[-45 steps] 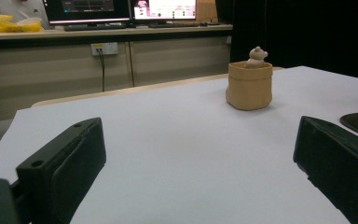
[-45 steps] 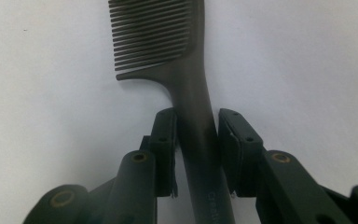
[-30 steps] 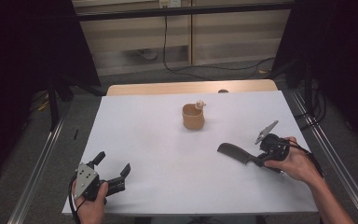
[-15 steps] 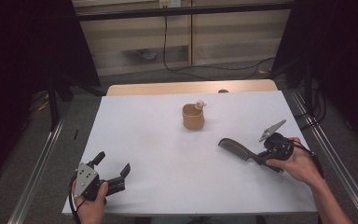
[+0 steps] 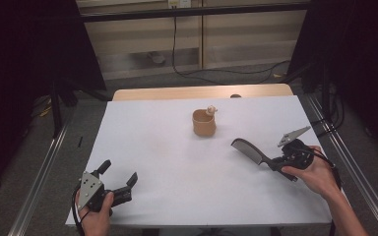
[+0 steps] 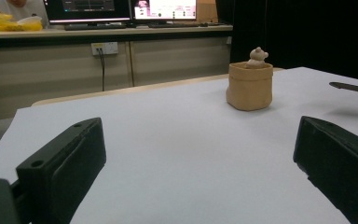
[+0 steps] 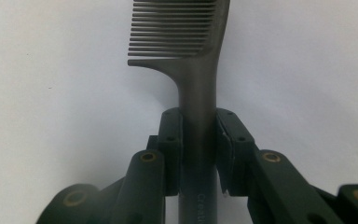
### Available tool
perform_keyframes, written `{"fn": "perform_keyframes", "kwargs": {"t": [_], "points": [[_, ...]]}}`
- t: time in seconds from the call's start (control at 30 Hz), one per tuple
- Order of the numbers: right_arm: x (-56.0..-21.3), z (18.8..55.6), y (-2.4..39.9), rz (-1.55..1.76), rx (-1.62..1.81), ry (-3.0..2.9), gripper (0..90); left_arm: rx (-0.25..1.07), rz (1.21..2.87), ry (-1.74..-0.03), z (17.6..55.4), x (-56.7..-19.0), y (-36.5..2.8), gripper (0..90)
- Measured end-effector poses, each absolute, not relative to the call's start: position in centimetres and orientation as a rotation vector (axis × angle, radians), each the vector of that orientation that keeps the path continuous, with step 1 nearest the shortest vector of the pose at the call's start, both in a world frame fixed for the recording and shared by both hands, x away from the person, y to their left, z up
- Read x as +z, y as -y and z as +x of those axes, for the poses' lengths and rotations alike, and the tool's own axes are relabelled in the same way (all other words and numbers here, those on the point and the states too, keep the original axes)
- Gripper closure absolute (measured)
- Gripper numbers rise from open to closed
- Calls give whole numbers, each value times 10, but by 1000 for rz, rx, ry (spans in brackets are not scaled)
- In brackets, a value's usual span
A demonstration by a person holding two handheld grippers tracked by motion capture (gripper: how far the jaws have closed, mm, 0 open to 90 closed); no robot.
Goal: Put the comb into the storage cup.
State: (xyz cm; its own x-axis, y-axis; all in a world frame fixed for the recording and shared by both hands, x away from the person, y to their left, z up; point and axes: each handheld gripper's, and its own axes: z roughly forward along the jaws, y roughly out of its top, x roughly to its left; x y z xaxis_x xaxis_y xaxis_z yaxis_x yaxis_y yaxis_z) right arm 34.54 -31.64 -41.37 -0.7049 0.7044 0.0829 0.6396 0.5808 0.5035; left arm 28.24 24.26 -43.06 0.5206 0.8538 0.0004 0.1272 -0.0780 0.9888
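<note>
My left tool rests nearest me on the white table, its jaws spread wide with nothing between them, well short and to the left of the tan pot. My right tool sits near the pot's right, a little closer to me, clamped on the handle of a dark comb; the comb's toothed end reaches toward the pot without touching it. Farthest off, the pot stands upright mid-table with a small bear figure at its rim.
</note>
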Motion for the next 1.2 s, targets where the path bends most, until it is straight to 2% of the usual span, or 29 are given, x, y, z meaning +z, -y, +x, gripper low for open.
{"fn": "perform_keyframes", "kwargs": {"t": [1.2], "points": [[-399,336,324,1188,1066,-2360,730,756,1558,-866,283,-430,-241,23]]}}
